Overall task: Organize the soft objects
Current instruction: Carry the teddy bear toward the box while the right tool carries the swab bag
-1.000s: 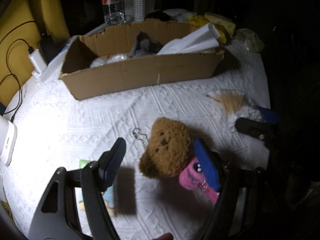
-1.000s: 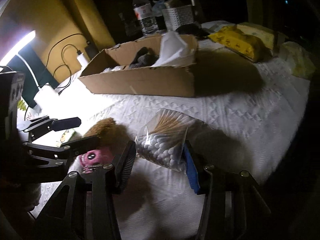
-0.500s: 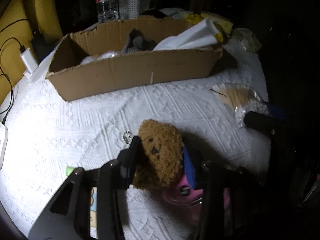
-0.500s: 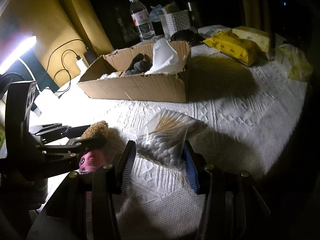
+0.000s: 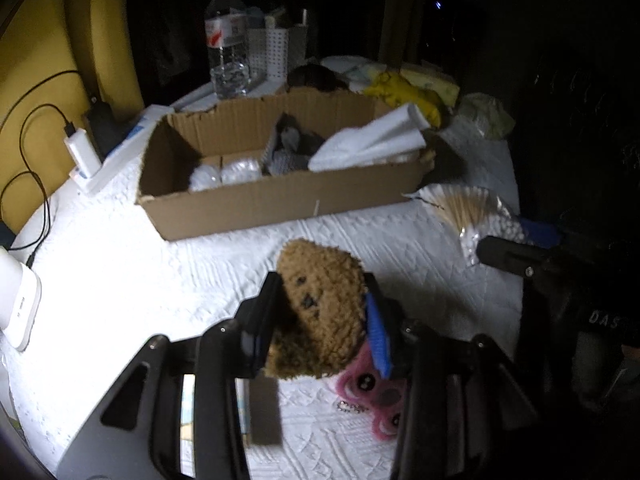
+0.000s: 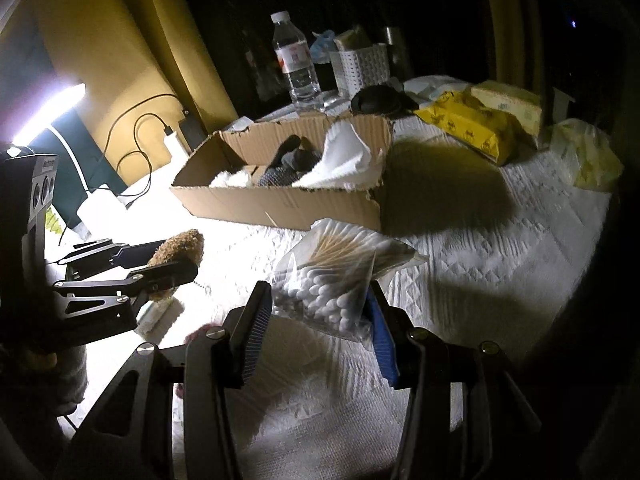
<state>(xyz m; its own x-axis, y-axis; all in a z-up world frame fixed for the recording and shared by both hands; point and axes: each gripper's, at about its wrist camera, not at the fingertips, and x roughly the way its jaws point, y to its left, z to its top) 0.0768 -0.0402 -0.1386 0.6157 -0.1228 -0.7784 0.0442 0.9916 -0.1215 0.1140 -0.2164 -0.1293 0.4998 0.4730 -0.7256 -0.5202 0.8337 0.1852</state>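
My left gripper (image 5: pixel 320 320) is shut on a brown plush bear (image 5: pixel 320 304) with a pink body and holds it above the white cloth; the bear also shows in the right wrist view (image 6: pixel 180 250). My right gripper (image 6: pixel 316 320) is shut on a clear bag of cotton swabs (image 6: pixel 336 276) and holds it off the cloth; the bag also shows in the left wrist view (image 5: pixel 468 210). A cardboard box (image 5: pixel 280 200) stands beyond both, holding grey socks (image 5: pixel 292 148), white cloth (image 5: pixel 368 144) and white rolls.
A water bottle (image 5: pixel 227 40) and a white basket (image 5: pixel 276 50) stand behind the box. Yellow packets (image 6: pixel 476 126) lie at the back right. A charger and cable (image 5: pixel 80 152) lie at the left, by a bright lamp (image 6: pixel 48 112). A small carton (image 5: pixel 188 416) lies under my left gripper.
My left gripper closed on the bear and lifted it off the cloth. My right gripper lifted the swab bag. Both moved toward the box.
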